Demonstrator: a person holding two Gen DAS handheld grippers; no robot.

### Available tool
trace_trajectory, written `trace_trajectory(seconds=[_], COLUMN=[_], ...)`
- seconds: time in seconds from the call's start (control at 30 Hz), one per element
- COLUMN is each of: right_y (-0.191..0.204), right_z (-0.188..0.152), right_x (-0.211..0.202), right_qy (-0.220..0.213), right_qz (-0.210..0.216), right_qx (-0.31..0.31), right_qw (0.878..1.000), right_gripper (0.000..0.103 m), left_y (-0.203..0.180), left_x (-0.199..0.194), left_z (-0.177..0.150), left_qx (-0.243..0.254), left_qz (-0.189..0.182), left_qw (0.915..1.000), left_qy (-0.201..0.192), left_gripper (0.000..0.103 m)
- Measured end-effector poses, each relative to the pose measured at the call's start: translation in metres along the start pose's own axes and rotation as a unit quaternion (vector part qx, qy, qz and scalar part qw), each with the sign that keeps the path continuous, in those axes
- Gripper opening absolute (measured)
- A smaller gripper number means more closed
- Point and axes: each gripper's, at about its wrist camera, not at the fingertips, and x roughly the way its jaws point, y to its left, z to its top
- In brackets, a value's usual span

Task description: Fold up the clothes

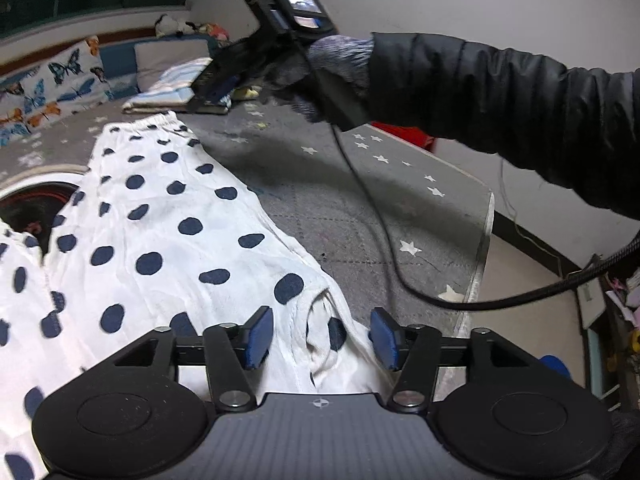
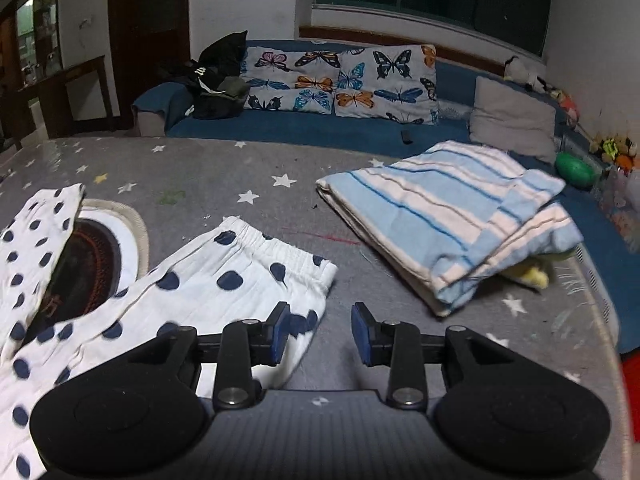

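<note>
At the far left of the right wrist view, one leg of the polka-dot trousers (image 2: 38, 236) lay turned back over a round mat (image 2: 120, 224), and that loose flap looked apt to slip or bunch if the cloth were dragged. Next to it the elastic waistband (image 2: 276, 248) rested flat on the grey star-print cover (image 2: 224, 172), its corner just beside the left pad of the right gripper (image 2: 320, 334). That gripper's jaws stood apart with only bare cover between them and held nothing; a closing there would likely miss the fabric altogether, or catch a single layer at the edge and pull the fold crooked. Further right lay a folded striped blanket (image 2: 440, 216), near enough that a wide sweep of the trousers could ruffle it.

In the left wrist view the trousers (image 1: 160, 232) stretched away across the cover, with a rumpled hem (image 1: 324, 332) lying between the blue pads of the left gripper (image 1: 322, 338). The pads stood clear of the cloth on both sides, so nothing was gripped. If the hem stayed bunched, a pinch might seize the wrinkle rather than the true edge. To the right a gloved hand (image 1: 332, 68) carried the other tool, and its cable (image 1: 384, 240) trailed over the cover, where it could snag the fabric
</note>
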Motion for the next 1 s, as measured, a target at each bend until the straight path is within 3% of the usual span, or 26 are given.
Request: trace_trajectory(seconds=[0.27, 0.5, 0.57, 0.7, 0.87, 1.0], right_y=[-0.008, -0.007, -0.006, -0.005, -0.006, -0.007], right_z=[-0.012, -0.029, -0.032, -0.034, -0.030, -0.022], right_x=[-0.030, -0.038, -0.040, -0.039, -0.026, -0.005], right_qy=[0.001, 0.006, 0.004, 0.003, 0.004, 0.005], right_qz=[-0.010, -0.007, 0.000, 0.014, 0.033, 0.042], right_qx=[0.012, 0.030, 0.036, 0.049, 0.068, 0.093], right_qw=[1.000, 1.000, 0.999, 0.999, 0.997, 0.995], right_gripper=[0.039, 0.039, 0.039, 0.039, 0.039, 0.039], left_y=[-0.028, -0.048, -0.050, -0.045, -0.019, 0.006], left_x=[-0.015, -0.005, 0.001, 0.009, -0.011, -0.033], left_z=[-0.013, -0.015, -0.016, -0.018, -0.015, -0.015], left_qx=[0.013, 0.046, 0.049, 0.048, -0.024, -0.096], left_qz=[0.024, 0.026, 0.029, 0.044, 0.020, -0.007], left_qw=[0.9996, 0.9986, 0.9982, 0.9975, 0.9995, 0.9950], left_qy=[-0.005, 0.009, 0.019, 0.028, -0.001, -0.030], left_gripper=[0.061, 0.053, 0.048, 0.016, 0.009, 0.009])
